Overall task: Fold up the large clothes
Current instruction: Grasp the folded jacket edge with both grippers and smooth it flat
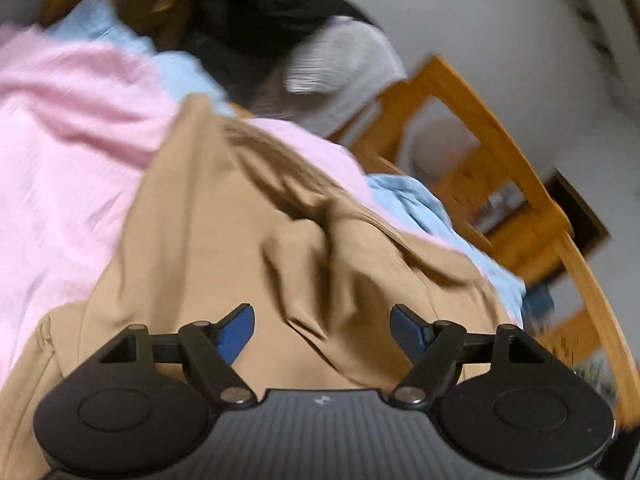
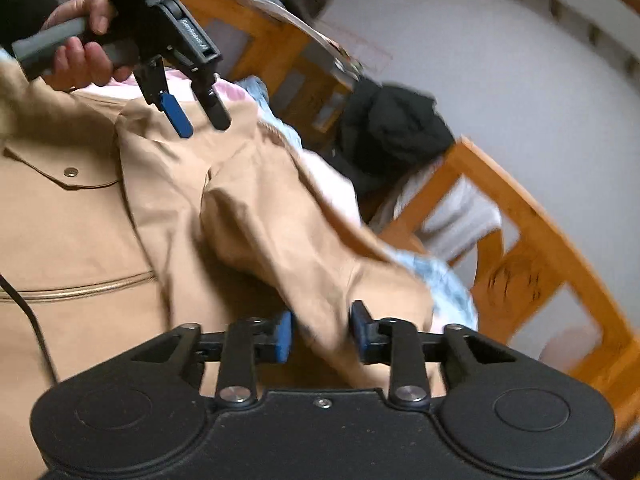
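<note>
Right wrist: tan jacket (image 2: pixel 100 216) sleeve (image 2: pixel 288 216) runs diagonally toward right gripper (image 2: pixel 322 334).

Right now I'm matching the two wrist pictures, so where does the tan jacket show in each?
Left wrist: the tan jacket fills the lower middle, under the open left gripper.
Right wrist: it covers the left and centre; a fold lies between the right gripper fingers.
Shared landmark: the black garment by the wooden frame.
</note>
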Motion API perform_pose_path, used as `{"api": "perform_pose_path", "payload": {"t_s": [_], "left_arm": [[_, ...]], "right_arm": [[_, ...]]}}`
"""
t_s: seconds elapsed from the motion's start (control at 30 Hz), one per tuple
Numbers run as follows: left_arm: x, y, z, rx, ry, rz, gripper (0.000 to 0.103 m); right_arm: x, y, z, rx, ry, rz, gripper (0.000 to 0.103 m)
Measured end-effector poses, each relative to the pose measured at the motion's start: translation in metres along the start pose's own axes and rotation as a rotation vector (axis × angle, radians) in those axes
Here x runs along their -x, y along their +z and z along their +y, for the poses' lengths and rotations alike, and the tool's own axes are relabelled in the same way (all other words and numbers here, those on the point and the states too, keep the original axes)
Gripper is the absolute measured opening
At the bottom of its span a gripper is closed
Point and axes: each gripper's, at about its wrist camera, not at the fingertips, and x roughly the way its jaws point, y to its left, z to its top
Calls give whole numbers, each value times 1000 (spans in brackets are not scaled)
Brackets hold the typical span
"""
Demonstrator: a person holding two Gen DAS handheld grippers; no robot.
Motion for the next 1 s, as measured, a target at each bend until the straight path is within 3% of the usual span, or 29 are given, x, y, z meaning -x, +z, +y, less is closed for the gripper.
{"api": "perform_pose_path", "payload": {"t_s": [0.07, 0.17, 0.23, 0.37, 0.5, 0.57, 0.6, 0.63, 0.7, 0.77, 0.87, 0.93, 0.97, 1.0], "left_arm": [[-7, 7, 7, 68, -12, 11, 78], [-14, 13, 7, 69, -24, 11, 76], [-25, 17, 5, 59, 12, 47, 66], [-34, 19, 0, 79, 14, 89, 56], [-40, 25, -2, 102, 22, 121, 44], [-46, 28, -7, 95, 31, 147, 23], [-48, 29, -10, 86, 31, 159, 19], [-50, 31, -14, 77, 44, 162, 15], [-52, 33, -24, 40, 81, 152, 12], [-47, 35, -34, -10, 126, 121, 8], [-35, 40, -46, -86, 164, 38, 2], [-35, 39, -52, -167, 207, -3, 1], [-39, 37, -53, -199, 233, 1, 1], [-44, 35, -53, -212, 247, 14, 1]], "right_arm": [[13, -6, -12, -140, -4, 42, 50], [27, -17, -51, -450, -14, 93, 50], [24, -28, -90, -691, -27, 122, 50], [-16, -64, -156, -1179, 82, 192, 51], [-60, -84, -176, -1450, 172, 230, 51], [-80, -95, -180, -1612, 206, 236, 51], [-86, -98, -181, -1658, 209, 242, 51], [-91, -99, -180, -1684, 205, 254, 49], [-97, -97, -177, -1694, 226, 261, 32], [-100, -84, -174, -1651, 252, 280, 6], [-93, -45, -166, -1378, 168, 202, 1], [-83, -10, -145, -1041, 63, 124, 1], [-81, 1, -131, -920, 35, 110, 0], [-82, 3, -122, -880, 30, 115, 0]]}}
